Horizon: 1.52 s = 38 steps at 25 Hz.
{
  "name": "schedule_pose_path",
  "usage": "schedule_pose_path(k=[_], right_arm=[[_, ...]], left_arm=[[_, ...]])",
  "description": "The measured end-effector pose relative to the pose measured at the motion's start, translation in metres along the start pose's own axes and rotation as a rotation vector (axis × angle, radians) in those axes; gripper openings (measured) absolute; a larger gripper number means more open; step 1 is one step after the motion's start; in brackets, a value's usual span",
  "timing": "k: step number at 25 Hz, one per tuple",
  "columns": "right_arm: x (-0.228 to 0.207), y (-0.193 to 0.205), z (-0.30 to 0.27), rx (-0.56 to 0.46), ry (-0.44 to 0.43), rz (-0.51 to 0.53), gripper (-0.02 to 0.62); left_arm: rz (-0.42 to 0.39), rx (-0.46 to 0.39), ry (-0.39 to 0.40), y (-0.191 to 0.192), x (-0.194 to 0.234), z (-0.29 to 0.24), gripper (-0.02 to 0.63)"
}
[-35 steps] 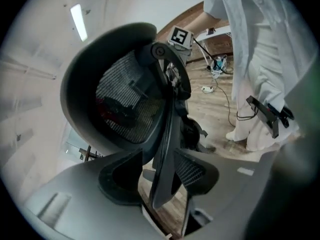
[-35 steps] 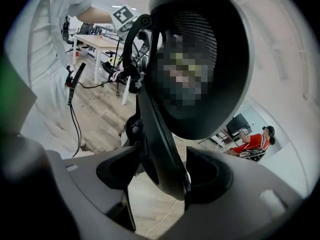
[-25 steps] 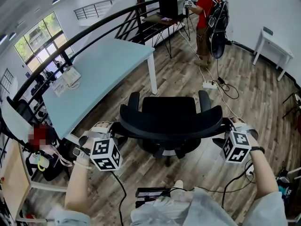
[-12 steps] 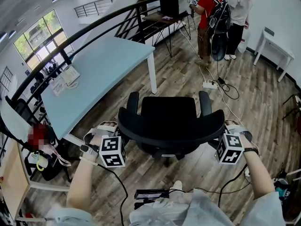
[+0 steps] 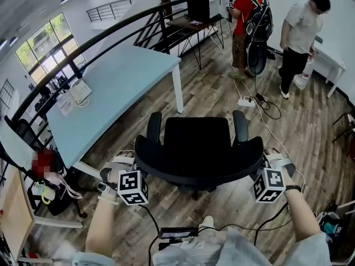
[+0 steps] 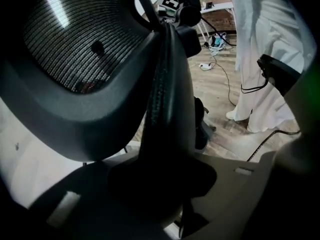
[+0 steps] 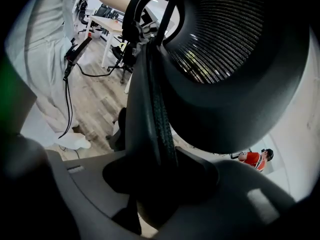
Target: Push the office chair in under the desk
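The desk (image 5: 111, 87) lay at the left. Its long axis ran from near left to far right, and a white leg (image 5: 178, 93) stood at its far right corner. The left gripper (image 5: 137, 162) was at the left end of the backrest (image 5: 197, 168). Its jaws had just been closing, and its own view showed the backrest's edge between them with the pads pressed on it, part open around that thickness.

The chair (image 5: 198, 137) stood in the middle of the floor, just right of the desk's long edge and not yet under it. Its seat faced far and its backrest faced the person. The right gripper (image 5: 259, 164) clamped the backrest's right end in the same way; its jaws had also just been closing onto the edge.

The desk therefore lay to the left and far of the chair, not straight ahead of it. The left gripper was the nearer to the desk. The push would probably need the right gripper to swing the seat leftward, clear of the leg, before both drove it in. Far right, well apart, stood a person in red (image 5: 247, 15) and a person in a pale shirt (image 5: 302, 32), with cables (image 5: 266, 107) on the floor.
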State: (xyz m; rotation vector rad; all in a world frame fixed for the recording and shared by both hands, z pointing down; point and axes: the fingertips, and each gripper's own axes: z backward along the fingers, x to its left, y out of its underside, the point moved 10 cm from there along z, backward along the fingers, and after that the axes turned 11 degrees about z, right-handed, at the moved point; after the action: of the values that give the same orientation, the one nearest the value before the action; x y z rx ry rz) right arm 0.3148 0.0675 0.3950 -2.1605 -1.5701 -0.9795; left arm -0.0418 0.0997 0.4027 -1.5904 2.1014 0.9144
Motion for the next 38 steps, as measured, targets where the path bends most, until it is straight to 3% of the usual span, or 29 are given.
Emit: schedule_pose_path(k=[11,38], right_arm=[[-0.002,0.001,0.000,-0.037,0.058,0.054,0.179],[-0.053,0.023,-0.043,-0.100,0.037,0.130,0.175]], left_arm=[[0.016,0.006,-0.022,0.000,0.001,0.000,0.126],[0.093,0.065,-0.062,-0.007,0.023,-0.023,0.126]])
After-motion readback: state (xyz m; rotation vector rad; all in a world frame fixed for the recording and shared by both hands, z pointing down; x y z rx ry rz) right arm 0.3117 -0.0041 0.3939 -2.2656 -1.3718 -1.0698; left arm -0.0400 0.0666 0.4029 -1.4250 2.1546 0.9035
